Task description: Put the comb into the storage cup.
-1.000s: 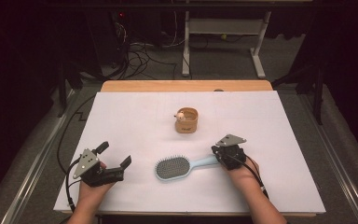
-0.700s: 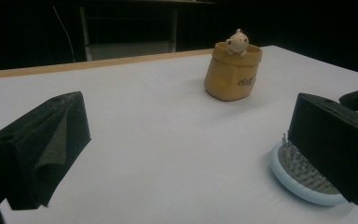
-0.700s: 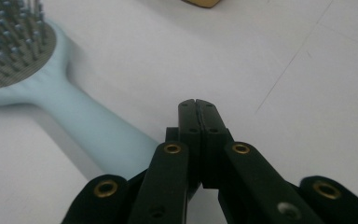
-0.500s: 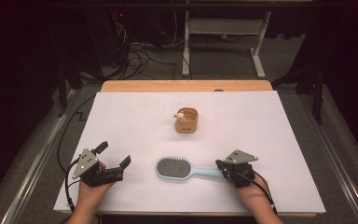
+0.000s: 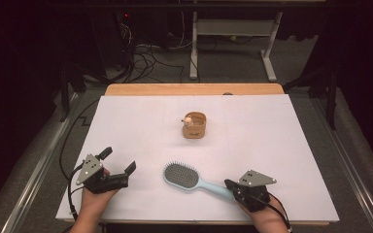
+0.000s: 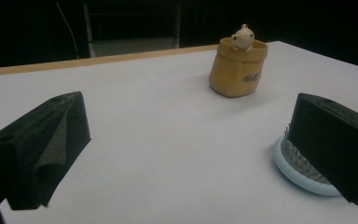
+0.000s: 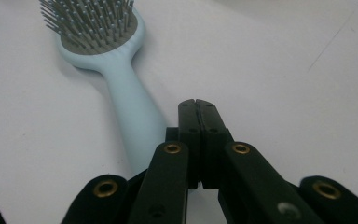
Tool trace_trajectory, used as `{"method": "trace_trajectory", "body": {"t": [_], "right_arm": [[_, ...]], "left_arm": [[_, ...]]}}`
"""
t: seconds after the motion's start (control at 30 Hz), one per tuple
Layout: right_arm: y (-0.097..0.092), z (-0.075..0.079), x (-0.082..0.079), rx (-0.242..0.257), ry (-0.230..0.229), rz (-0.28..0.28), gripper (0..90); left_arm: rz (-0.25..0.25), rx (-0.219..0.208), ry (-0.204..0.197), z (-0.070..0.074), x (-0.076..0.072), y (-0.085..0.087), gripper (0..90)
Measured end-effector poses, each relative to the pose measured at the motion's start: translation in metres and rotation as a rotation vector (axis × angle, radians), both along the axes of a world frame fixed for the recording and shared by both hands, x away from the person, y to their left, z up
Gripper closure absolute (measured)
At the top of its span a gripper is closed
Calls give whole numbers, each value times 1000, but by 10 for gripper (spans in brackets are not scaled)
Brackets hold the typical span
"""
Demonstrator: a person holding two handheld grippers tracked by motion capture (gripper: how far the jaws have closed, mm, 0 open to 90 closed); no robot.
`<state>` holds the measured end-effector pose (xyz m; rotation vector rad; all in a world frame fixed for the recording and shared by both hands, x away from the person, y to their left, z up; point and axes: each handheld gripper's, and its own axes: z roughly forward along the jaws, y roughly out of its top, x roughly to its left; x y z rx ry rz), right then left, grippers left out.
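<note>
A light-blue hairbrush [image 5: 180, 175] lies bristles up near the front of the white table [image 5: 272, 136], its handle pointing right toward my right gripper [image 5: 230, 185]. In the right gripper view those jaws [image 7: 198, 105] are shut flat together with nothing between them. The brush handle [image 7: 135, 116] runs just to their left and passes under the gripper body. My left gripper [image 5: 119, 160] rests at the front left, open and holding nothing [image 6: 186, 144]. Behind its right jaw shows the brush head [image 6: 298, 163].
A small tan pouch [image 5: 195, 126] with a little bear figure peeking out stands upright at the table's middle [image 6: 237, 67]. A wooden edge [image 5: 194, 89] borders the far side. Beyond it are cables and a white stand on the floor.
My right gripper has moved toward the table's front edge and a little right. The brush handle has swung the same way, while the brush head stayed put. The left gripper kept still.
</note>
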<state>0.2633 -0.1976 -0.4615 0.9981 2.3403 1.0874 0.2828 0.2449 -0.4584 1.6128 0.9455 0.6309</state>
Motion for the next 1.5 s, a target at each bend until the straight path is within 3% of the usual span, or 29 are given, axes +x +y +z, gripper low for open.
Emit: {"method": "trace_trajectory", "body": {"t": [0.13, 0.53, 0.63, 1.0, 1.17, 1.43, 1.5], "right_arm": [[0, -1, -3, 11, 5, 6, 900], [2, -2, -7, 14, 5, 22, 900], [-4, 2, -5, 38, -32, -12, 900], [-40, 0, 18, 106, -63, -172, 882], [-49, -2, 22, 111, -61, -214, 803], [-52, -3, 25, 112, -50, -224, 660], [-53, -3, 26, 119, -41, -223, 586]], "left_arm": [[0, 17, 9, -1, 1, -1, 2], [-1, 15, 6, 0, 0, 0, 2], [-3, 14, 9, -1, 0, 0, 2], [-14, 22, 15, -2, 1, -2, 2], [-15, 25, 21, -3, 2, -3, 2], [-15, 26, 24, -3, 2, -3, 2], [-17, 28, 24, -3, 2, -3, 2]]}}
